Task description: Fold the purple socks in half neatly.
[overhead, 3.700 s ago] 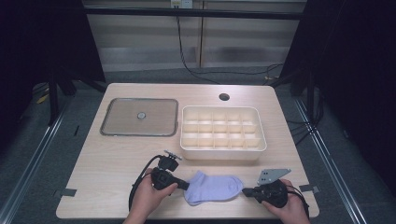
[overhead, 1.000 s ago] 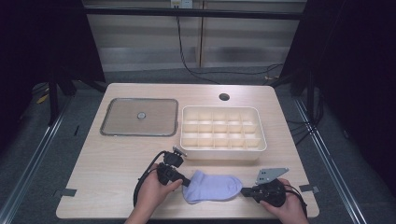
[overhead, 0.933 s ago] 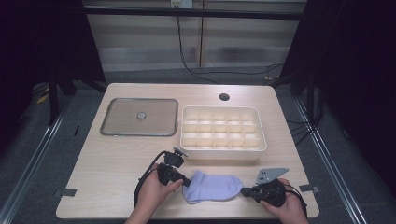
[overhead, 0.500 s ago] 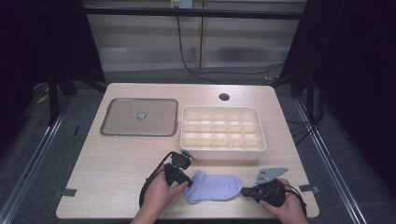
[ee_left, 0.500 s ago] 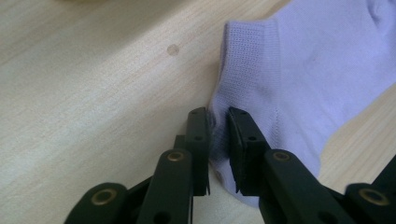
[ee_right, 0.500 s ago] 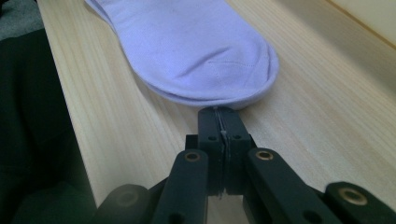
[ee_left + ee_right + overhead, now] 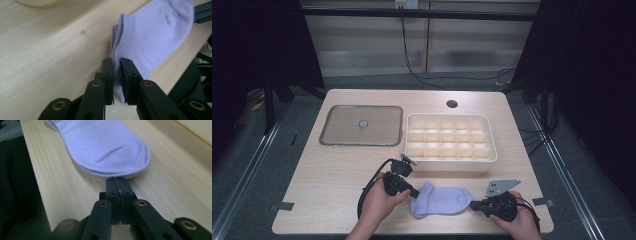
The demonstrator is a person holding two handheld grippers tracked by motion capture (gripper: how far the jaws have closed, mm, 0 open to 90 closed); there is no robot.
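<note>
Table (image 7: 337, 170) of pale wood stands on grey floor (image 7: 247, 165), dark surroundings.

Both grippers black: left gripper (image 7: 414, 190) w/ looped black cable, right gripper (image 7: 475, 206) w/ grey 3-cornered plate; brass-ringed pivot screws, bare forearms.

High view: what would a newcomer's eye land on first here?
The lilac sock lying flat near the table's front edge, stretched between two hand-held tools. The left tool has just been closing, its jaws now pinching the ribbed cuff, while the right tool is shut at the toe end. Behind the sock sits a white divided tray, with a flat lid to its left.
</note>
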